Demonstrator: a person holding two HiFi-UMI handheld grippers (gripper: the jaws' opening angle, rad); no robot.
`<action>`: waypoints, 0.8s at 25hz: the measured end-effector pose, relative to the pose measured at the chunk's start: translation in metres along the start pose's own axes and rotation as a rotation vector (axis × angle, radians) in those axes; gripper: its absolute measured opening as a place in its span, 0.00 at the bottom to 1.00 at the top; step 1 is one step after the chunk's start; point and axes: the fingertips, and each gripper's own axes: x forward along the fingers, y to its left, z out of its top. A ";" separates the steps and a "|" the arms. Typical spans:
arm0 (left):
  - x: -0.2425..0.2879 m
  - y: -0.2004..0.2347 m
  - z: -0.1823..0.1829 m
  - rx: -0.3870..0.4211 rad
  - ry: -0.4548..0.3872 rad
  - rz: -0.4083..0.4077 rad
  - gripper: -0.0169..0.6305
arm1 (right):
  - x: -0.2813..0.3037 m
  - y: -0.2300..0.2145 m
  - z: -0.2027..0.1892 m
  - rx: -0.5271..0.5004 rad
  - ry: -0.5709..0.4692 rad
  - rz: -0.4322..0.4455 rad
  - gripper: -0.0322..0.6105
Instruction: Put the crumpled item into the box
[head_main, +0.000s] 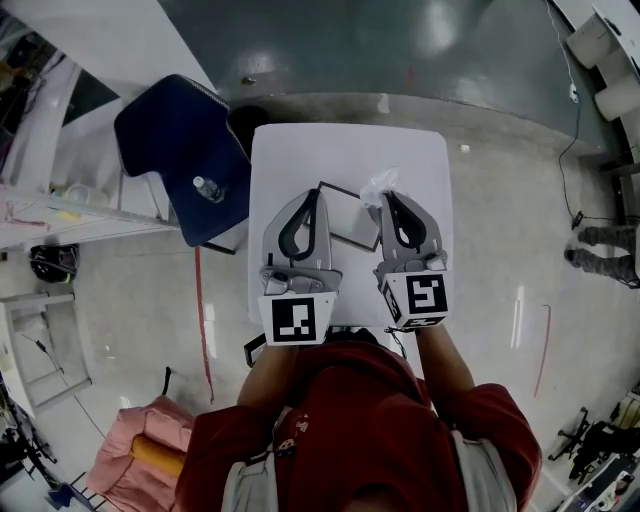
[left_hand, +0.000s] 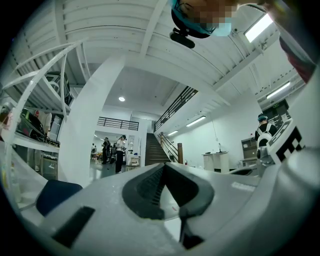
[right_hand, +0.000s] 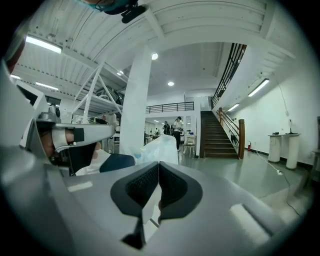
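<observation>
A crumpled white plastic item (head_main: 380, 182) sticks out past the tip of my right gripper (head_main: 384, 197), whose jaws are shut on it. In the right gripper view the same translucent item (right_hand: 161, 146) rises just beyond the right gripper (right_hand: 158, 163). A shallow dark-rimmed box (head_main: 345, 190) lies on the white table (head_main: 300, 150) between the two grippers. My left gripper (head_main: 318, 192) hovers at the box's left edge, shut with nothing in it. In its own view, the left gripper (left_hand: 163, 166) has its tips meeting and looks out at the hall.
A blue chair (head_main: 175, 140) carrying a small bottle (head_main: 207, 188) stands against the table's left side. Someone's legs (head_main: 600, 250) show at the far right on the concrete floor. A pink bundle (head_main: 140, 450) lies at the bottom left.
</observation>
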 end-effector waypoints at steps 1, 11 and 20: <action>0.001 0.002 -0.002 -0.001 0.001 0.001 0.03 | 0.004 0.001 -0.004 0.001 0.009 0.004 0.06; 0.002 0.021 -0.015 -0.007 0.015 0.013 0.03 | 0.035 0.017 -0.043 -0.005 0.106 0.048 0.06; -0.002 0.043 -0.021 -0.005 0.021 0.027 0.03 | 0.058 0.031 -0.087 -0.005 0.229 0.081 0.06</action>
